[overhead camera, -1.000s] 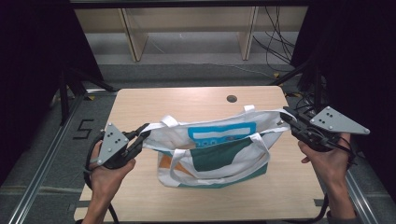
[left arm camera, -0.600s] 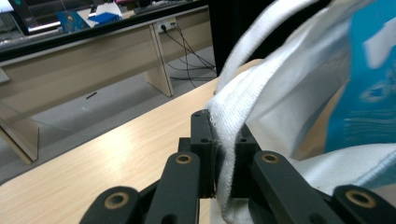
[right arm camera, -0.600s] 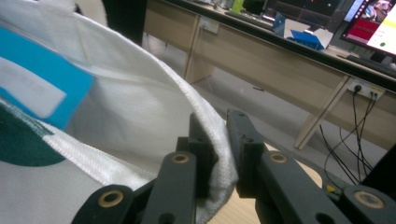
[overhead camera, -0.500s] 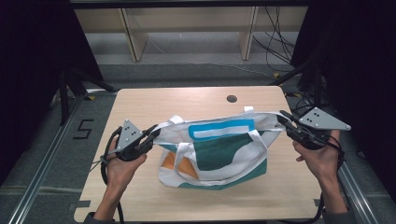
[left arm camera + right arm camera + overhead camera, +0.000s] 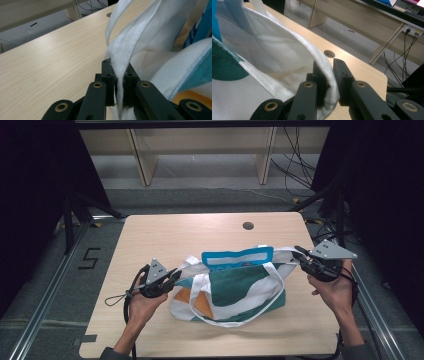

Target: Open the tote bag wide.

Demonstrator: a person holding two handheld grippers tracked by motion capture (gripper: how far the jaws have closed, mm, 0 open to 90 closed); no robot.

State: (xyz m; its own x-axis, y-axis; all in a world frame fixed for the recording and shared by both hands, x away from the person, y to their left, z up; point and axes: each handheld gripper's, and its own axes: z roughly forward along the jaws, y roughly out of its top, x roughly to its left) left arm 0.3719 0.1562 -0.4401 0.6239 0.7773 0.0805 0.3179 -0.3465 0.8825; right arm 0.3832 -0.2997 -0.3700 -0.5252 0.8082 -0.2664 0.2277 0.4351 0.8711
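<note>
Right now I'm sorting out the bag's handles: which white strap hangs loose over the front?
The strap looping across the bag's green front panel hangs loose; neither gripper holds it.

Bag (image 5: 235, 285) on table (image 5: 165, 235), between left gripper (image 5: 170, 281) and right gripper (image 5: 301, 257).

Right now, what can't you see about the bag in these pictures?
- What is inside the tote bag: in the high view its own cloth covers it.
- The print on the blue panel: too small to read in the high view.
- The bag's lower part: cut off by the bottom edge in the left tool view.
- The right tool view: cloth hides the table behind it.
</note>
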